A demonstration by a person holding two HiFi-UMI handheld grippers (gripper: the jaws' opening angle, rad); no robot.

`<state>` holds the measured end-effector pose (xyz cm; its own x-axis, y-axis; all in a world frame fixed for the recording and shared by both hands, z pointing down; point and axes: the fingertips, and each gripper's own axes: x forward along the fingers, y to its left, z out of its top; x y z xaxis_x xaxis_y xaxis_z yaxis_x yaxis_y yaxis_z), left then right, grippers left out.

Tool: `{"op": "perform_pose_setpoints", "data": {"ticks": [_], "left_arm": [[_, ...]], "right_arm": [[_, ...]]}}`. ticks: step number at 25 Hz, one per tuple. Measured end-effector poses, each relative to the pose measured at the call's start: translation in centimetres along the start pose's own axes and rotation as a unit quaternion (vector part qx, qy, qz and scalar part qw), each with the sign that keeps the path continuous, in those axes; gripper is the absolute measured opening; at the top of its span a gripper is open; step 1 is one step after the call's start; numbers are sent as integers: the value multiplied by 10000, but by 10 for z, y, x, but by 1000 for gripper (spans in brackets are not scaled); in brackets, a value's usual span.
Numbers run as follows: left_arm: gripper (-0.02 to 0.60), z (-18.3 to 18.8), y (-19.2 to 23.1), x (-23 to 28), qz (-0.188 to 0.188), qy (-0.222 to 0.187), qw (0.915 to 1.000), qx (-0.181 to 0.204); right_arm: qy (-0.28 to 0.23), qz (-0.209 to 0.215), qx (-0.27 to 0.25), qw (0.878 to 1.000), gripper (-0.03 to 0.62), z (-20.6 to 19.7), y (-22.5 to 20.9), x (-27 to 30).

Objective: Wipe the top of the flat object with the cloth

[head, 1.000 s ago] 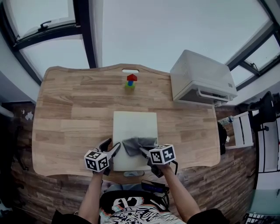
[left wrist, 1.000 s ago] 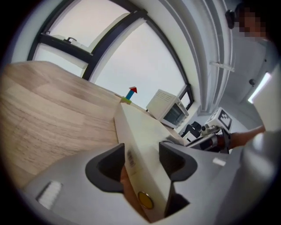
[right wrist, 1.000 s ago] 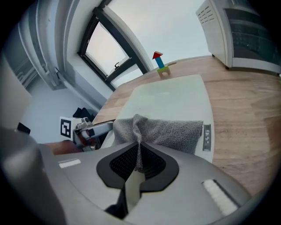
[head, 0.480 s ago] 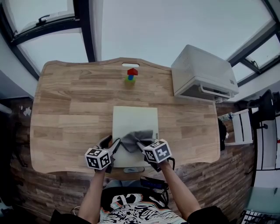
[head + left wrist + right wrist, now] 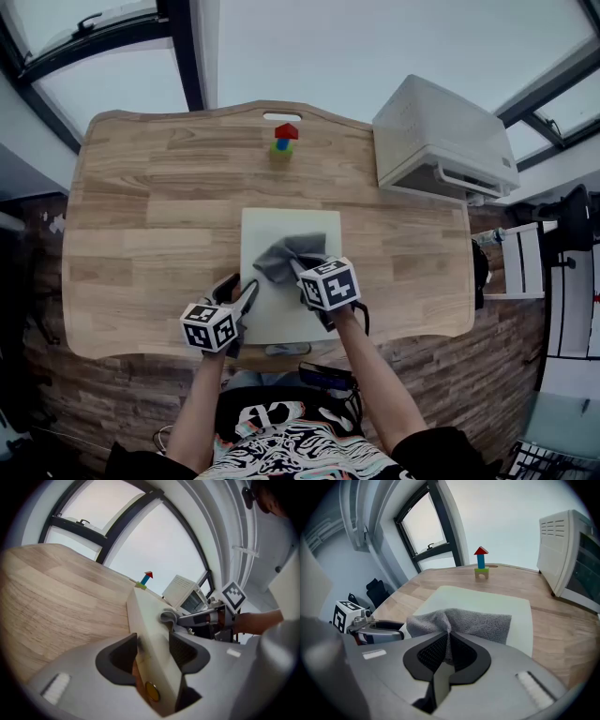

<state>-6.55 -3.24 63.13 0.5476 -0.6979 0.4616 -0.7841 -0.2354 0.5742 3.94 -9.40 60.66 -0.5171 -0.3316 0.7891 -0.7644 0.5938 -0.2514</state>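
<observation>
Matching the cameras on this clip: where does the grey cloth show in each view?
Head view: cloth on the white board, mid-frame, ahead of the right gripper.
Left gripper view: small grey bunch right of centre, on the board.
Right gripper view: centre, pinched in that gripper.
Shared landmark: the red-topped block tower.

A toy-block tower (image 5: pixel 282 141) stands at twelve o'clock on the wooden table (image 5: pixel 141 225). A white appliance (image 5: pixel 441 141) sits at two o'clock.
</observation>
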Motion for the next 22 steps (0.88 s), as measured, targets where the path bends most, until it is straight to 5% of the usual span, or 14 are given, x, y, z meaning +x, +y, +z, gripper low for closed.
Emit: {"op": "perform_pose_setpoints", "data": {"ticks": [9,15,20,22], "left_arm": [[265,5,1,-2,-148,-217,9984,-498],[231,45,-6,-16,165,-765,9968,152],[57,84,-30,-29,210,-1026,9913,792],[57,99,-41,-35,256,-1155,9876,1032]], "right_arm": [[-296,91,330,9990,9,12,1,-3],[-838,-116,465,9953,9,5,9,-31],[-1566,-699,157,9851,10,14,11,-68],[-1940,-928,99,9766,9,22,12,-86]]}}
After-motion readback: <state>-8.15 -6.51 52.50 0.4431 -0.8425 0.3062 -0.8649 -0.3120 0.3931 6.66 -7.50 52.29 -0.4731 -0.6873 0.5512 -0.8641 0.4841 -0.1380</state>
